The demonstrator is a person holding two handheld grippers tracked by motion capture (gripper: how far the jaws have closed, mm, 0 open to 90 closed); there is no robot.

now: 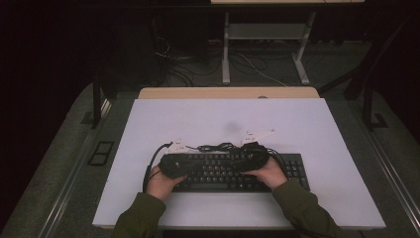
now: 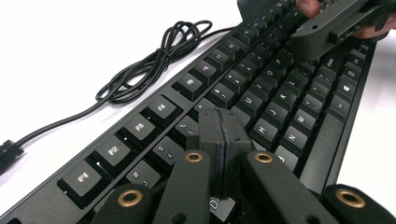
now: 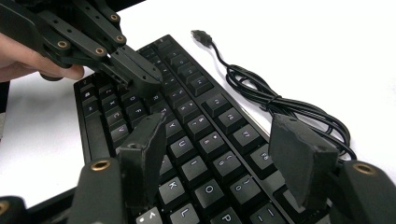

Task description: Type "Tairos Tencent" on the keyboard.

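Observation:
A black keyboard (image 1: 233, 172) lies along the near half of the white table (image 1: 297, 129). Its black cable (image 1: 218, 147) is coiled just behind it. My left gripper (image 2: 223, 126) is shut with nothing between its pads, its tip low over the keys of the left half. In the right gripper view the left gripper (image 3: 147, 77) reaches in from the upper left. My right gripper (image 3: 219, 140) stands open above the right-hand letter keys (image 3: 205, 142), with only the keys beneath the gap. Both hands rest at the keyboard's front, the left gripper (image 1: 190, 162) and right gripper (image 1: 246, 161) pointing inward.
The cable (image 3: 275, 102) ends in a loose USB plug (image 3: 201, 36) lying on the table behind the keyboard's left end. White tabletop stretches beyond and to both sides. A wooden desk edge (image 1: 228, 92) runs along the back, with a metal frame (image 1: 267, 34) and floor cables behind it.

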